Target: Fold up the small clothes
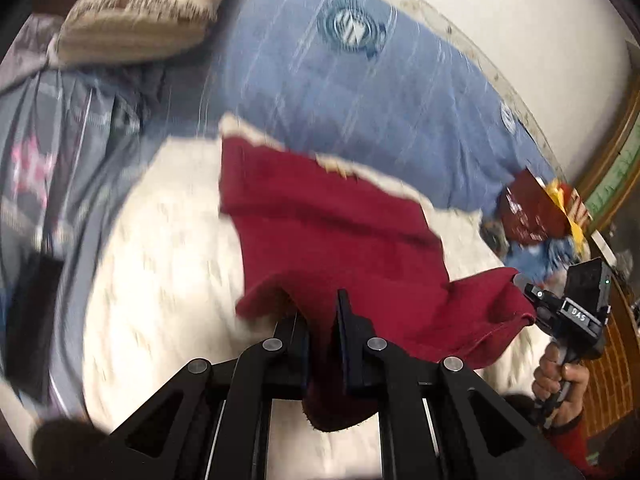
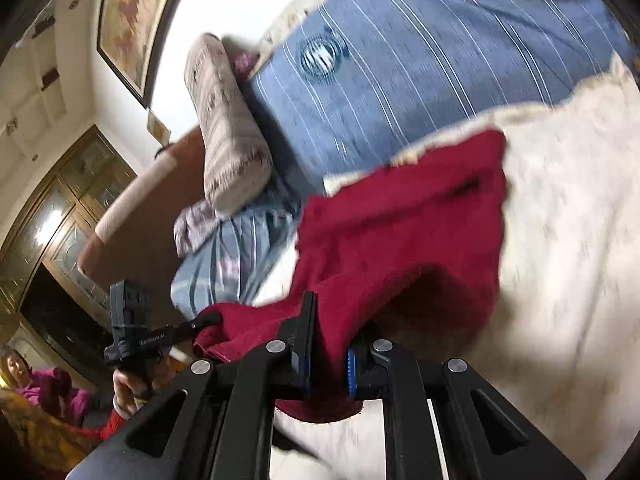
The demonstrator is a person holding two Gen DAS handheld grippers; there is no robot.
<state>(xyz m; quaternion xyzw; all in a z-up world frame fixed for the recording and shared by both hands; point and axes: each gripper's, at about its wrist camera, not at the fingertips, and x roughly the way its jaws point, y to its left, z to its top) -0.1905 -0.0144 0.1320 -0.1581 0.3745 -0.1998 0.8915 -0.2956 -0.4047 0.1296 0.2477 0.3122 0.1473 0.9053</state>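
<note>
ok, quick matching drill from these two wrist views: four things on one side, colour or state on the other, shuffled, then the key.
Things:
1. garment
2. left gripper
3. pillow
4. bedsheet

Colour or state:
A. blue with thin white stripes
B. shut on one corner of the cloth
C. dark red, lifted at two corners
D. beige and brown striped, lying at the head of the bed

Pairs: 1-C, 2-B, 3-D, 4-A

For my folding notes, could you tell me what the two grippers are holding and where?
Both hold the dark red garment: the left gripper and the right gripper each pinch its near edge at opposite ends.
</note>
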